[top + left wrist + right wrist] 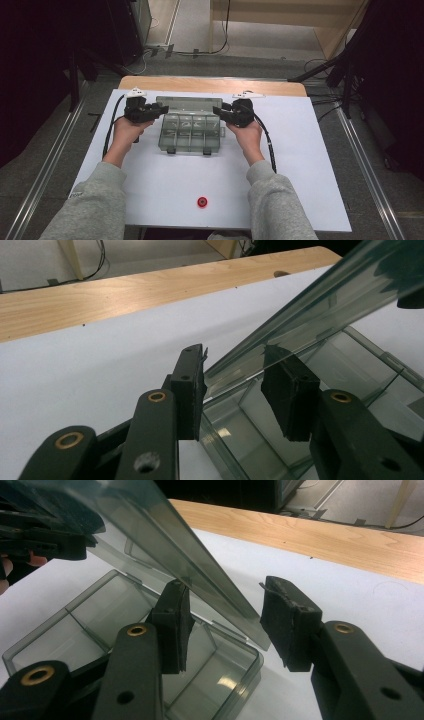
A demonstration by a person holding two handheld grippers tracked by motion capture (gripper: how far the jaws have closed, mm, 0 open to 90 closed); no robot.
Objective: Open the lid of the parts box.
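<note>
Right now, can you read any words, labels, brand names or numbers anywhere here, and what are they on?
None can be read.
Clear plastic box and its raised lid: no print visible.
Small red thing near the table's front edge: too small to tell any marking.
Gripper jaws in both gripper views: plain black, no lettering.

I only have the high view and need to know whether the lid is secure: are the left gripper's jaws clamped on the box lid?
Observer: No. In the left gripper view the lid runs between the jaws of the left gripper, which stand wider than its thin edge.
Operator: And the right one?
Observer: The right gripper straddles the tilted lid too, and one pad stands clear of it.
Operator: Anything inside the box?
Observer: The compartments seen in the right gripper view look empty.
</note>
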